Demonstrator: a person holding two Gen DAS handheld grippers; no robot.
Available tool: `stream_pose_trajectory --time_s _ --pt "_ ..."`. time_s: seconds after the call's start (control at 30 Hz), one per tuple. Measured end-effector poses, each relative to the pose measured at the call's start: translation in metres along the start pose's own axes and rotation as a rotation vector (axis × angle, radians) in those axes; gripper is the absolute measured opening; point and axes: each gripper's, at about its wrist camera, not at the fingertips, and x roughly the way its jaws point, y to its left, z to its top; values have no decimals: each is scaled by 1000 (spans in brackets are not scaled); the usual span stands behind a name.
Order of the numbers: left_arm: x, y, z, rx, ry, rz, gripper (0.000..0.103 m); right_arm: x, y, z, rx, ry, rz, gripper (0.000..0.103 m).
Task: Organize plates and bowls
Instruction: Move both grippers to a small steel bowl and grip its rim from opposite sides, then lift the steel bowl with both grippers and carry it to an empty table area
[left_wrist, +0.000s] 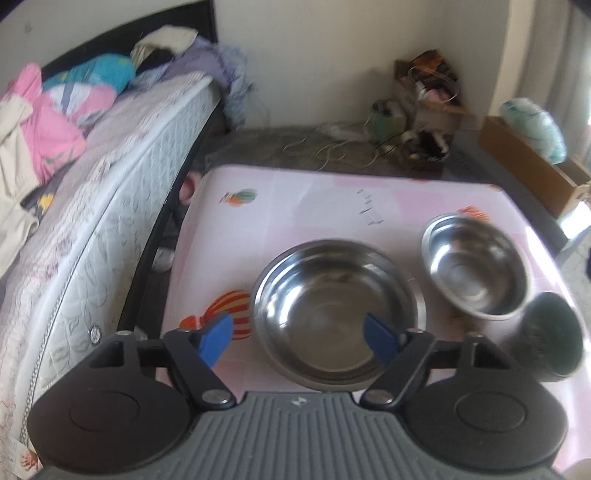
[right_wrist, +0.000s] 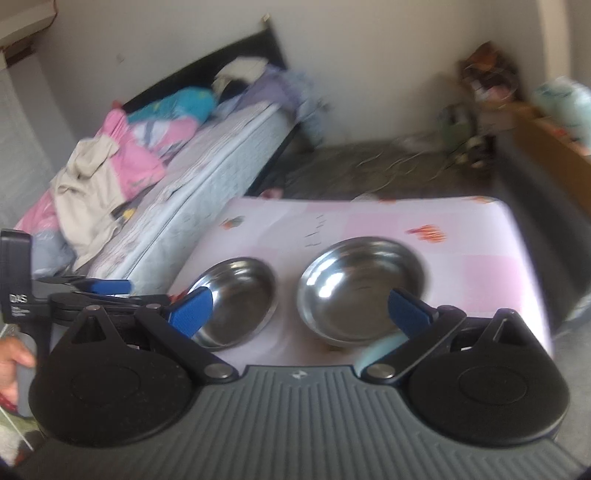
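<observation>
Gleaming steel bowl (left_wrist: 338, 314), shallow, round, empty

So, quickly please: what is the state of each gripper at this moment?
Left gripper: open, holding nothing, above the large steel bowl.
Right gripper: open, holding nothing, above the table.

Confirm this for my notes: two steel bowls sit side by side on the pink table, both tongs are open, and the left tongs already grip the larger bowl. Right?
Not quite. The left tongs grip nothing: in the left wrist view their blue pads stand apart from the larger bowl. The rest holds: the smaller bowl sits beside it on the pink table, and the right tongs are open.
</observation>
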Motion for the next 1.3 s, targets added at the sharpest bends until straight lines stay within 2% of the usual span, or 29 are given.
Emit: stream_pose_trajectory --time_s 0.07,0.13,0.2,0.37,0.67,0.9,1.0,1.23,1.3 --pt "12 8 0 -13 19 10 67 29 9 6 -3 44 20 93" --pt "23 15 1 -21 27 18 66 60 23 10 -1 103 45 84" --pt "32 21 2 -31 30 23 64 86 31 9 16 160 45 69" --pt "50 33 6 -67 34 -18 55 133 43 -13 60 232 -2 52" --pt "77 47 17 -122 91 -44 39 171 51 -36 85 250 -86 44" --pt "89 50 16 -133 130 -49 27 182 45 -38 124 268 -93 37" --pt "95 51 14 -141 159 -60 16 186 40 -40 154 281 -86 34" --pt "98 50 13 -147 166 -46 13 194 32 -39 204 289 -46 24" --pt "97 47 13 -134 164 -39 13 196 32 -39 207 290 -36 16"
